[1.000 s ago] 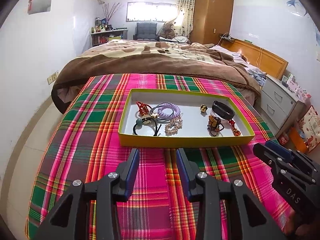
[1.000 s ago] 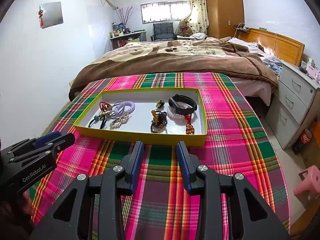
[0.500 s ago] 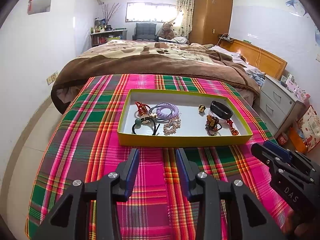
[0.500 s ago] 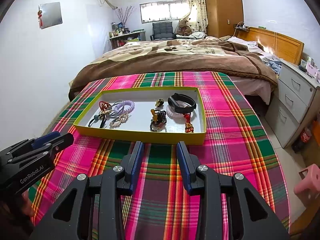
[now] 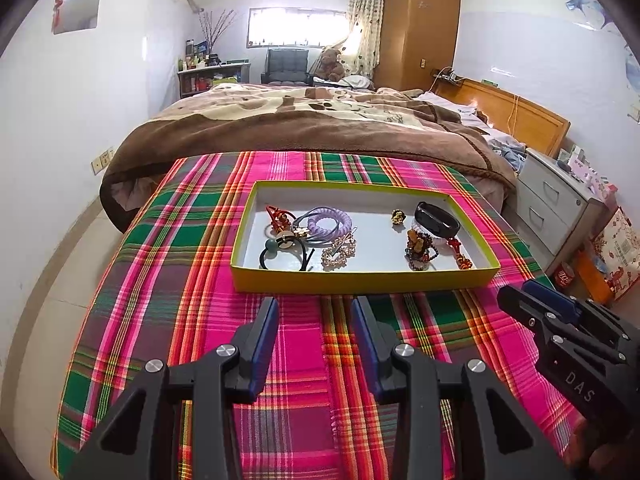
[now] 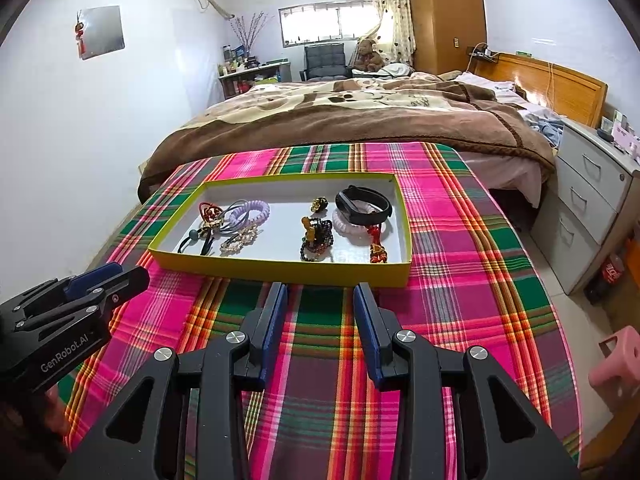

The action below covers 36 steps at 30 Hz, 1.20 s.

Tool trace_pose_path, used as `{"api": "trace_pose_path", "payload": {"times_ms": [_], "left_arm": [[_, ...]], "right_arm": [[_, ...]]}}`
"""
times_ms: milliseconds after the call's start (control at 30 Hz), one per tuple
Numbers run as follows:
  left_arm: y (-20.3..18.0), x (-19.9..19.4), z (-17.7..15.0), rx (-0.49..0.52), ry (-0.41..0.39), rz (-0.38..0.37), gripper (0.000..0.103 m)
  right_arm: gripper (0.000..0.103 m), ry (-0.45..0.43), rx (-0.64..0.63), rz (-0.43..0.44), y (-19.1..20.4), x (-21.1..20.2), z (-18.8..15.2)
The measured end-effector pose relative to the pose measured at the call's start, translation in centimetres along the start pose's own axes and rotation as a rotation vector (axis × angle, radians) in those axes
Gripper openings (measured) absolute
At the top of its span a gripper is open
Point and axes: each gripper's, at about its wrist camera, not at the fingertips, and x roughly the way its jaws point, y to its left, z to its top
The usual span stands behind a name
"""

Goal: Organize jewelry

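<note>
Little had moved since a second ago: both views had crept slightly closer to the tray, and the jewelry lay as before.

Low in the left wrist view, the left hand-held gripper (image 5: 314, 308) hung over the plaid tabletop (image 5: 168, 264), its jaws spread and holding nothing. At the lower right of that frame the right hand-held gripper (image 5: 516, 298) showed from the side, apart from the tray. In the right wrist view the right gripper's jaws stood spread and bare above the cloth, just short of the tray's near wall, while the left one sat at the lower left of the frame.

The yellow tray (image 5: 360, 278) lay at mid-frame on the tabletop, all the jewelry inside it. In its left half lay a red knot (image 5: 277, 215), a purple coil (image 5: 326, 221), a black hair tie (image 5: 280, 254) and a gold clip (image 5: 339, 251), crowded and touching. A small gold ring (image 5: 397, 216) sat alone toward the far wall, right of centre. In the right half a black band (image 5: 436, 218) rested on a pale coil (image 6: 352, 225), with a bead bracelet (image 5: 420, 250) near the front and a red charm (image 5: 460, 254) just beside it.

A bed (image 5: 320, 120) filled the upper middle of the frame beyond the tabletop.
</note>
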Motion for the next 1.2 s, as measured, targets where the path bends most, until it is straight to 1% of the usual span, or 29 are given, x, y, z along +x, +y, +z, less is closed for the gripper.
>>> {"api": "trace_pose_path", "payload": {"times_ms": [333,433,533,633,1033,1200], "left_arm": [[-0.18,-0.14,-0.08,0.007,-0.003,0.009,0.038],[-0.04,-0.18,-0.09,-0.006,-0.005,0.023,0.038],[0.36,-0.25,-0.13,-0.025,-0.010,0.020,0.038],[0.41,-0.47,-0.10,-0.024,-0.020,0.028,0.038],[0.63,-0.61,-0.17,-0.044,-0.018,0.001,0.038],[0.57,-0.84,-0.11,-0.037,-0.023,0.017,0.038]], "right_arm": [[0.036,0.001,0.001,0.002,0.06,-0.01,-0.05],[0.036,0.003,0.000,0.001,0.06,0.01,-0.05],[0.036,0.004,0.000,0.001,0.13,0.03,-0.14],[0.036,0.004,0.001,0.003,0.18,0.02,-0.18],[0.036,0.004,0.005,0.003,0.32,0.26,-0.25],[0.036,0.003,0.006,0.008,0.37,0.28,-0.34]]}}
